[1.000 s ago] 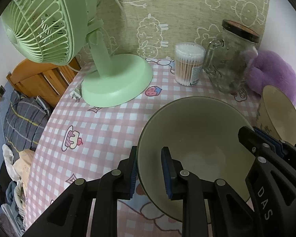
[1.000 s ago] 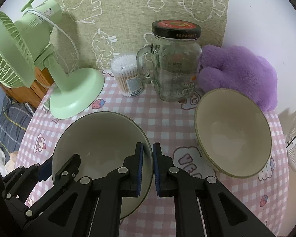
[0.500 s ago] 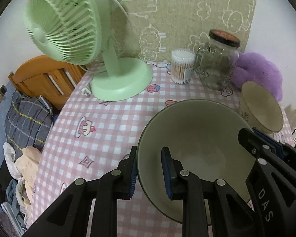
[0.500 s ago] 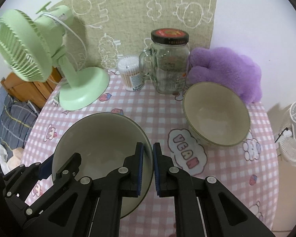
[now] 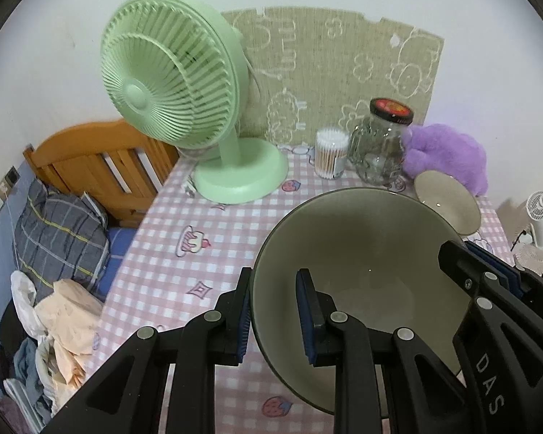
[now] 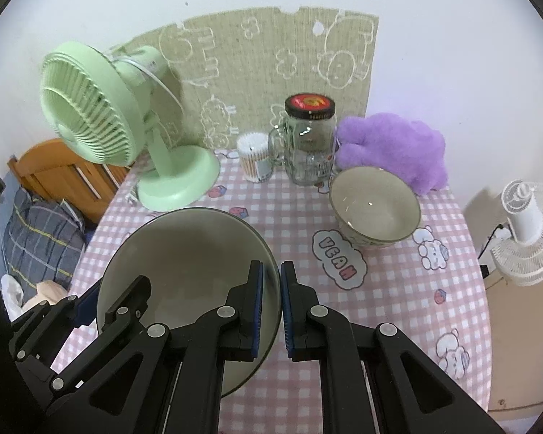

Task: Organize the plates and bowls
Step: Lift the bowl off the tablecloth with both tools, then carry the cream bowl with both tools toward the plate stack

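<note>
A large grey-green bowl (image 5: 362,253) is held in the air above the table by both grippers. My left gripper (image 5: 273,316) is shut on its left rim. My right gripper (image 6: 270,305) is shut on its right rim; the bowl also shows in the right wrist view (image 6: 188,253). The right gripper shows at the right of the left wrist view (image 5: 488,275). A second, smaller bowl (image 6: 374,204) stands on the pink checked tablecloth (image 6: 398,289) at the back right, in front of a purple plush toy (image 6: 391,152). It also shows in the left wrist view (image 5: 447,202).
A green desk fan (image 6: 126,126) stands at the back left. A cotton swab tub (image 6: 253,157) and a glass jar with a black lid (image 6: 309,141) stand at the back. A white fan (image 6: 528,231) is off the table's right. A bed (image 5: 72,199) lies left.
Both grippers have lifted the large bowl up and drawn it back from the back of the table. The table and the second bowl look farther away.
</note>
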`<action>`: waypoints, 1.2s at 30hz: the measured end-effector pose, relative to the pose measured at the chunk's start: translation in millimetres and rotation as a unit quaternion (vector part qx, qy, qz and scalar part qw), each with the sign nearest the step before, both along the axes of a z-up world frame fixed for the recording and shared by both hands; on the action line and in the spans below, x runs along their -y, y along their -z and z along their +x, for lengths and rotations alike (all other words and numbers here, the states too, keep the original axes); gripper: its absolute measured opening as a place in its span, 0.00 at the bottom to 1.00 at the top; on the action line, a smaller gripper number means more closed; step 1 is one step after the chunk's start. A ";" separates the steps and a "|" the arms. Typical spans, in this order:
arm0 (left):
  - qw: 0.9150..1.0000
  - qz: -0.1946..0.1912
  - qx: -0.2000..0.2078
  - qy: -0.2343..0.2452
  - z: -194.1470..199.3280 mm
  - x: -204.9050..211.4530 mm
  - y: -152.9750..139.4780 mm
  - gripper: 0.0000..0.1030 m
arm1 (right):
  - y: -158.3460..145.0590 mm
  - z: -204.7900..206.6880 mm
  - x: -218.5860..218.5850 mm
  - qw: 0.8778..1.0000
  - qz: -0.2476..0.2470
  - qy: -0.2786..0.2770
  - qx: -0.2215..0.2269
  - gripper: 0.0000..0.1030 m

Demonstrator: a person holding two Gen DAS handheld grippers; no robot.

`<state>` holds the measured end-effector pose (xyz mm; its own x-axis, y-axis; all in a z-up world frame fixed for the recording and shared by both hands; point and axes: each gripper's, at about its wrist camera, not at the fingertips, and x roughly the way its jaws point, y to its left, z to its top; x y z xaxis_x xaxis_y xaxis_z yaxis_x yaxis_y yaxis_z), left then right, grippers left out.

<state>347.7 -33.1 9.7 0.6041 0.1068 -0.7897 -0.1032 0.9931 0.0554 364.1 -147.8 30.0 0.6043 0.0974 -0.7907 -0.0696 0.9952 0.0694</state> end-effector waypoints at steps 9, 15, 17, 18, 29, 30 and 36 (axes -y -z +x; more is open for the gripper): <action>0.999 -0.028 0.014 0.019 -47.7 -18.6 -14.8 0.20 | -24.8 -52.0 -15.7 1.000 -0.015 0.014 0.017 0.13; 0.999 -0.028 0.018 0.030 -76.4 -27.7 -22.0 0.20 | -34.2 -86.7 -26.2 0.999 -0.020 0.022 0.021 0.13; 0.999 -0.027 0.020 0.035 -86.7 -31.5 -24.7 0.20 | -36.0 -97.2 -28.8 0.999 -0.013 0.025 0.019 0.13; 0.999 -0.026 0.021 0.037 -90.7 -32.7 -25.4 0.20 | -36.8 -101.2 -29.8 0.999 -0.012 0.026 0.019 0.13; 0.995 -0.029 0.030 0.090 -141.8 -28.4 -29.2 0.20 | -44.4 -163.4 -29.5 0.997 -0.018 0.065 0.028 0.13; 0.995 -0.032 0.026 0.095 -147.1 -27.1 -27.4 0.20 | -43.5 -168.5 -28.1 0.997 -0.018 0.068 0.026 0.13; 0.993 -0.039 0.015 0.110 -171.6 -20.4 -15.6 0.20 | -32.7 -198.6 -19.6 0.997 -0.022 0.076 0.014 0.13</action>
